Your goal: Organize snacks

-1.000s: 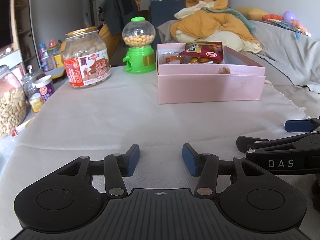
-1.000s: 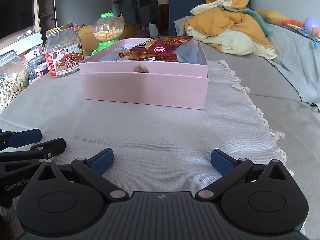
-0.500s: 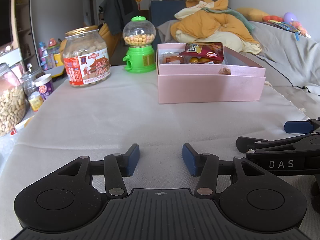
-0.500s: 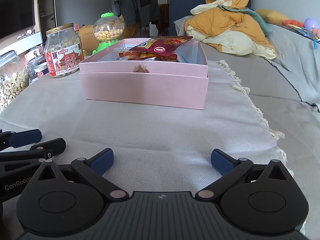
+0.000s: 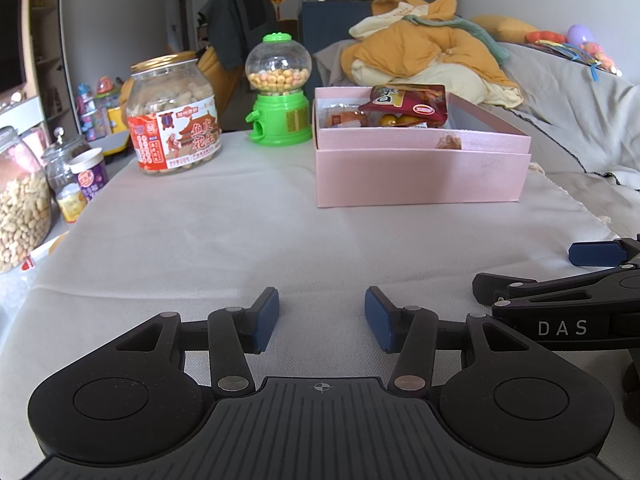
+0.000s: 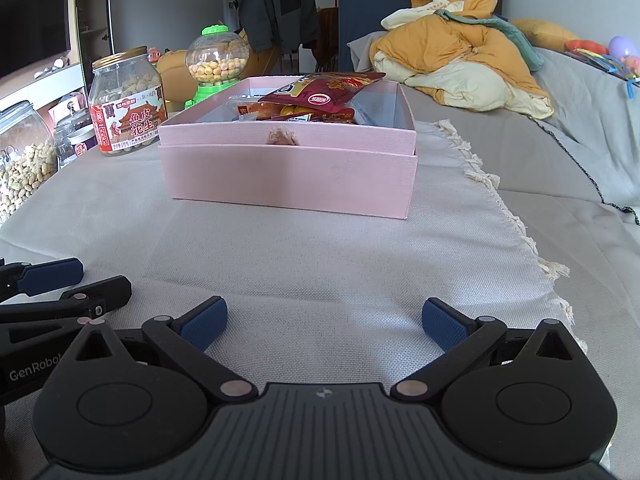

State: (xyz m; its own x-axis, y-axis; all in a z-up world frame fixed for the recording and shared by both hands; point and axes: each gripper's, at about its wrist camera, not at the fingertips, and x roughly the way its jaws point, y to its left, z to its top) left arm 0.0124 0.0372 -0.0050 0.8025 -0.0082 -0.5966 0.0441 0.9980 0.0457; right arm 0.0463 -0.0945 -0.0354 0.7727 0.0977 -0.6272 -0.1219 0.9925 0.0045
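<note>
Both idle over the worktop (image 5: 280, 216): left hand-held gripper (image 5: 321, 319) parted, empty; right hand-held gripper (image 6: 323, 322) wide, empty. Snack packets (image 6: 320, 98) sit in the pink box (image 6: 288, 176) at twelve o'clock. Judging nothing's left loose, perhaps the peanut jar (image 5: 174, 116) at ten o'clock next.

At nine o'clock the big glass jar of peanuts (image 5: 22, 212) is cut by the left edge, and the pink cardboard box's (image 6: 288, 178) front wall hides the lower snack packets.

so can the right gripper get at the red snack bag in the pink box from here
Probably yes: the right gripper is open and empty, bare cloth lies before the pink box, which has no lid, and the red snack bag sits on top.
</note>
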